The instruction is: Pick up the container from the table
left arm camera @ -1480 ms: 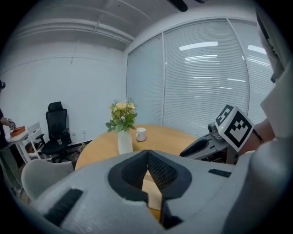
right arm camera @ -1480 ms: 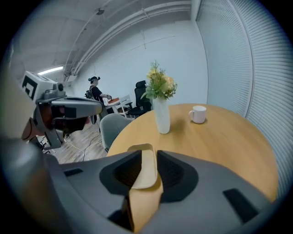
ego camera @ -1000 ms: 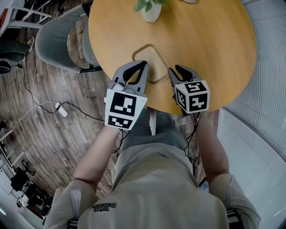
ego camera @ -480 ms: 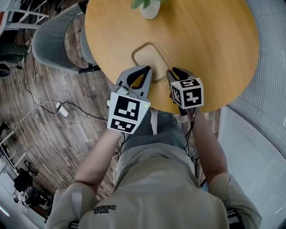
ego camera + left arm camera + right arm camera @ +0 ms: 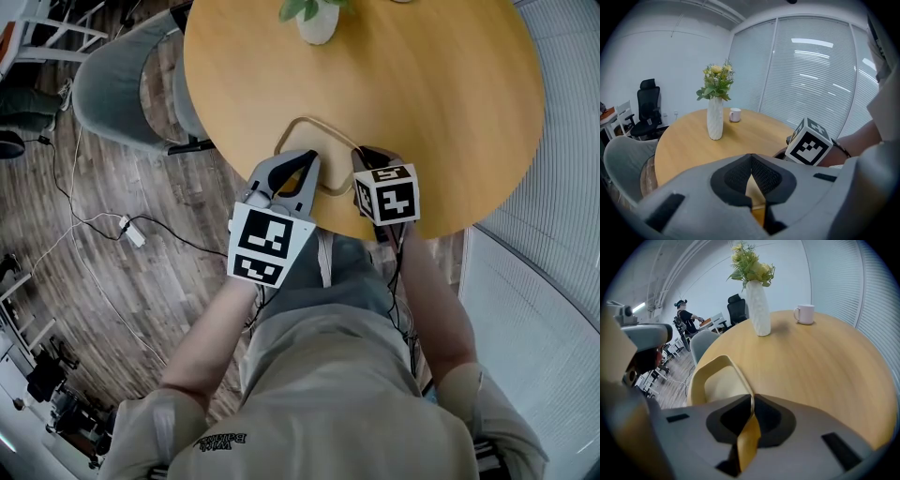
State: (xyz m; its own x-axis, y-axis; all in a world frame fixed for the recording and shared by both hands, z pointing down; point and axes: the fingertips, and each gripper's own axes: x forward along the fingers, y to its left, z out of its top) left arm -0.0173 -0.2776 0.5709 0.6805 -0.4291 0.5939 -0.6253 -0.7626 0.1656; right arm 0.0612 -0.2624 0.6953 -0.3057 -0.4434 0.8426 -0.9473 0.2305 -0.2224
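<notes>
left gripper point(image 5: 298, 161) and right gripper point(image 5: 366, 157) both pinch the container point(image 5: 323, 141).

vase point(image 5: 317, 23) and mug point(image 5: 805, 313) far across; table point(image 5: 450, 94) open between

In the head view the vase point(image 5: 317, 23) is cut off by the top edge. The container point(image 5: 314, 141) has its near rim hidden under the left gripper point(image 5: 305, 159) and right gripper point(image 5: 366, 155). In the left gripper view only a sliver of container shows at lower centre. The person point(image 5: 686, 315) at the right gripper view's upper left is too small to make out.
</notes>
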